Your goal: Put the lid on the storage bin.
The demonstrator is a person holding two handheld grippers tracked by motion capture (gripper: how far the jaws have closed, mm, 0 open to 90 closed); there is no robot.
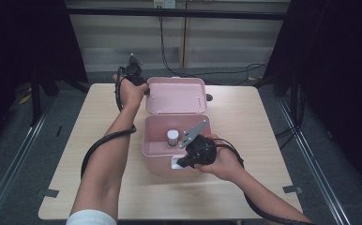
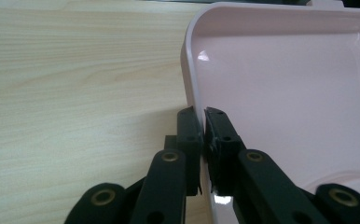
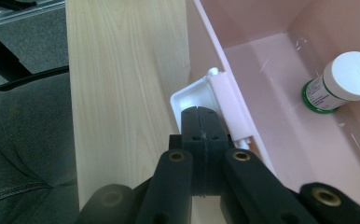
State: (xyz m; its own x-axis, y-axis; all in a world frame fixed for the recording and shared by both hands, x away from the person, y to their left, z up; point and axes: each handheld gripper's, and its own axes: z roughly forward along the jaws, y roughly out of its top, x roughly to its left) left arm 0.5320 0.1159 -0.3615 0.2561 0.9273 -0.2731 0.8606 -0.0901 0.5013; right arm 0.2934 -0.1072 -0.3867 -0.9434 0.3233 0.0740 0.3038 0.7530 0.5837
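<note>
Your left gripper (image 2: 202,140) is clamped on the side edge of the pink box's raised lid (image 1: 175,95), holding it upright behind the open box (image 1: 154,149). Your right gripper (image 3: 200,126) is pressed closed, jaws together, at the white latch (image 3: 194,95) on the box's front wall. Inside the box a white-capped bottle (image 1: 172,137) stands upright.

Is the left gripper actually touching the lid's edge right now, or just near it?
Touching. In the left gripper view the left gripper has its two jaws closed on either side of the pink lid, pinching its rim with no gap visible.
</note>
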